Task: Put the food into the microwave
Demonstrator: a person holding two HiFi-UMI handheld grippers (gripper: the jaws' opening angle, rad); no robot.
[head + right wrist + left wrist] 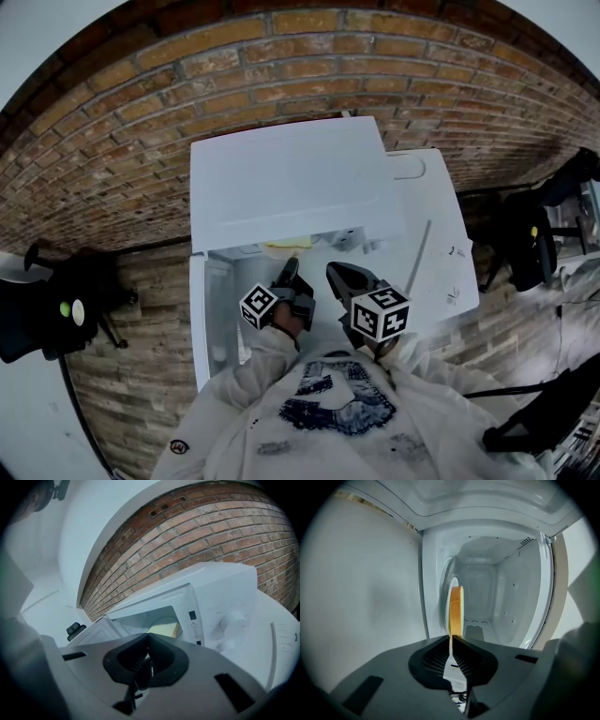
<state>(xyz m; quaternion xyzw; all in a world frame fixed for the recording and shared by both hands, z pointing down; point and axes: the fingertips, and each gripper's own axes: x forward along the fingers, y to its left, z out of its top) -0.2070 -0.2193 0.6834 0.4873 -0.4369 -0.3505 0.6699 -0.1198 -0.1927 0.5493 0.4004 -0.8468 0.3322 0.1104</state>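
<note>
We see left tongs (451,639) clamped on plate (451,660) rim. Plate carries yellow food (456,611), sits at mouth of open microwave (291,178). Cavity walls (506,592) well clear. Right tongs (149,637) closed, empty, outside opening.

Lab: brick wall (281,56), microwave (291,178), tripod gear (56,314)
</note>
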